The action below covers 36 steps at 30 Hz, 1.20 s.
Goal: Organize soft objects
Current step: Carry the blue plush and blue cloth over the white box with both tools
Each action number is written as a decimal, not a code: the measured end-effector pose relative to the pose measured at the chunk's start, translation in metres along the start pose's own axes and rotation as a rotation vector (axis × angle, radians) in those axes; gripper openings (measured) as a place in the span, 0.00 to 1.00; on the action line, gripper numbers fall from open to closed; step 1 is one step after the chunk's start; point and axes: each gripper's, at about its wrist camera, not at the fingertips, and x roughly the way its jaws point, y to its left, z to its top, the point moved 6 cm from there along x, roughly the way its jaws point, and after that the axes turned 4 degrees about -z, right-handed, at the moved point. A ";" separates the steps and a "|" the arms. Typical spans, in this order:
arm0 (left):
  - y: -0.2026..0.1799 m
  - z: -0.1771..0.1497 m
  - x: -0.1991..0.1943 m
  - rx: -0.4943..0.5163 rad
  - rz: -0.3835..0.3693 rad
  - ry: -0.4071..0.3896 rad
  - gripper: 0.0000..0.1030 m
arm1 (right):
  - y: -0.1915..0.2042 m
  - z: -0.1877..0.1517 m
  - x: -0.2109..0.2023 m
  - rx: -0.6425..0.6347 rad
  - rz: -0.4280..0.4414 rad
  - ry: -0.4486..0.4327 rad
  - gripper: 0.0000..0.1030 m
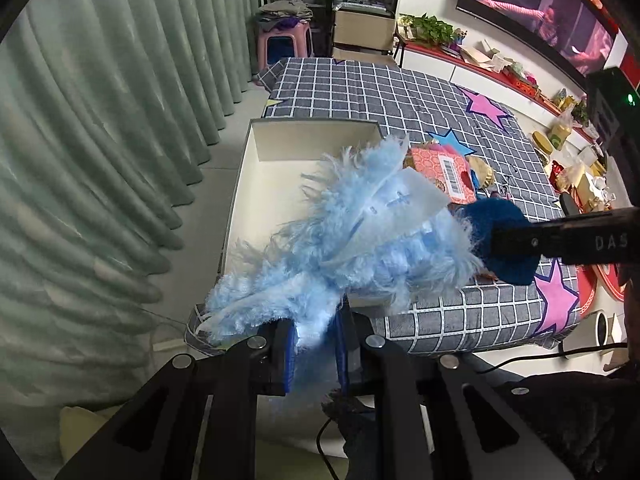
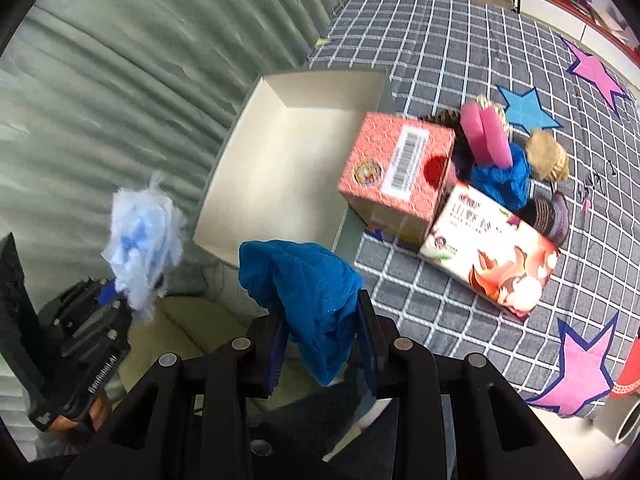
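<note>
1. The left gripper (image 1: 314, 350) is clamped on a fluffy light-blue cloth (image 1: 344, 240), whose shaggy bulk rises in front of the left wrist camera and hides much of the white open box (image 1: 276, 168) behind it.
2. The right gripper (image 2: 322, 344) pinches a dark-blue knitted cloth (image 2: 304, 280), which hangs bunched between its pads above the near edge of the table.
3. Beside the box on its right stand a red patterned carton (image 2: 394, 168) with a barcode label and, just in front of that, a white carton (image 2: 492, 256) printed with a flower.
4. Behind the cartons lies a heap: pink sponges (image 2: 486, 136), more dark-blue fabric (image 2: 504, 180), a straw-coloured round piece (image 2: 548, 156) and a dark striped item (image 2: 548, 212).
5. Only the right wrist view shows the box's bare inside, the white carton and the heap; there the left gripper (image 2: 120, 300) appears at lower left with its cloth (image 2: 140, 240).
6. Only the left wrist view shows the pink stool (image 1: 284, 40), the cluttered red shelf (image 1: 480, 56) with plants, and the wall screen (image 1: 540, 4).
7. The table wears a grey checked cover (image 1: 360, 92) with pink and blue stars; green curtains (image 1: 100, 140) hang along the left.
</note>
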 end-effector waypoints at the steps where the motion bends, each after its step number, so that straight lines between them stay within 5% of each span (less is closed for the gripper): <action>1: -0.001 0.003 0.000 0.005 -0.002 -0.003 0.17 | 0.001 0.003 -0.001 0.006 -0.002 -0.010 0.32; 36: 0.012 0.025 0.012 0.034 -0.047 0.005 0.17 | 0.023 0.031 -0.008 0.025 -0.014 -0.075 0.32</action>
